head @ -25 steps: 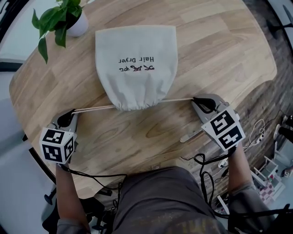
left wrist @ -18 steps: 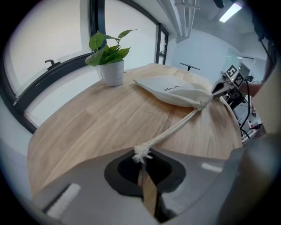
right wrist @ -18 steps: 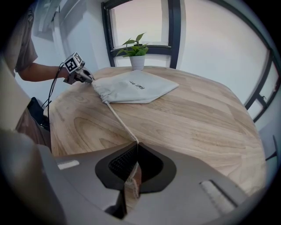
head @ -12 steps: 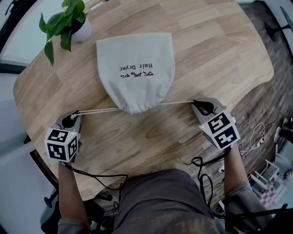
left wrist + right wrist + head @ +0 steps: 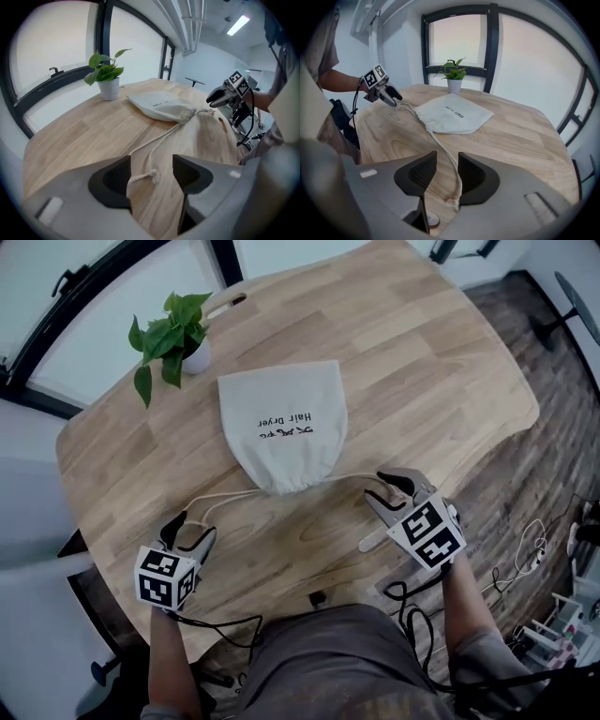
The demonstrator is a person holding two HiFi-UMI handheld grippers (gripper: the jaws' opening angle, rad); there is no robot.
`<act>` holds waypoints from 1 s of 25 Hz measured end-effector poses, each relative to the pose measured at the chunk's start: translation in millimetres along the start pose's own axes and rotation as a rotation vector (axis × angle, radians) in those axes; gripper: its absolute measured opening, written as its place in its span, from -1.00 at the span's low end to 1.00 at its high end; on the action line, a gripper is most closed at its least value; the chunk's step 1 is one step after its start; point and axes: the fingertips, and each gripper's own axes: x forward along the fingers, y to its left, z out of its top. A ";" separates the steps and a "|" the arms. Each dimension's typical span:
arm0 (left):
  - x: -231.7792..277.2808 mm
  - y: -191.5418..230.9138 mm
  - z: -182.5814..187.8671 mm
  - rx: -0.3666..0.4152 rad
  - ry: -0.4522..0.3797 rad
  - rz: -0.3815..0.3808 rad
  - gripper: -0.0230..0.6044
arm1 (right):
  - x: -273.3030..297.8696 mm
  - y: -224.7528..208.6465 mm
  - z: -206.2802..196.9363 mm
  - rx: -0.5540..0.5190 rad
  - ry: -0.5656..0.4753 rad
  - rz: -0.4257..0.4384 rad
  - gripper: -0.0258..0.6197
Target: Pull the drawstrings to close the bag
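A second ago both claws were clamped on cords stretched taut in a straight line from the bag's mouth; now both have let go and the cords lie slack. The grey plastic left claw (image 5: pixel 190 529) (image 5: pixel 151 164) stands wide open with nothing gripped. The thick knot (image 5: pixel 152 176) ending the off-white twisted left drawstring (image 5: pixel 225 500) (image 5: pixel 161 138) lies on the wood between its dark ribbed pads, and no pad presses on it. This claw also sits nearer the counter's near edge than before. The matching grey right claw (image 5: pixel 378 487) (image 5: pixel 447 161) has just been opening its jaws, which now stand apart. The right drawstring (image 5: pixel 347 477) (image 5: pixel 443 147) runs loose through the gap, close along the right-hand pad, down to its frayed end, unpinched. Both cords now curve in soft loops back to the pale beige cloth bag (image 5: pixel 281 423) (image 5: pixel 161 105) (image 5: pixel 452 112). It lies flat at the middle of the counter, squared at the far end and tapering to a tightly puckered mouth that faces the person. Dark lettering, including "Hair Dryer", is printed across its matte fabric. The light wooden counter (image 5: pixel 422 362) has rounded corners and visible plank grain. Beyond the bag's far left corner stands a green leafy plant (image 5: pixel 169 329) (image 5: pixel 105 70) (image 5: pixel 453 70) in a small white pot (image 5: pixel 197 357).
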 end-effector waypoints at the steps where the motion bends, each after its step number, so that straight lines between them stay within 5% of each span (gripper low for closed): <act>1: -3.3 -4.1 3.3 0.012 -0.011 0.000 -0.03 | -3.4 2.2 5.6 -0.017 -0.008 0.002 -0.39; 7: -16.1 -21.3 44.9 0.156 -0.086 0.014 -0.02 | -17.3 16.8 37.8 -0.103 -0.061 0.034 -0.40; 12: -19.2 -41.1 84.1 0.285 -0.157 -0.046 0.11 | -13.9 23.3 48.8 -0.144 -0.081 0.061 -0.41; 25: 67.7 -70.8 74.5 0.404 -0.004 -0.248 0.00 | 30.2 32.4 41.1 -0.247 -0.009 0.151 -0.43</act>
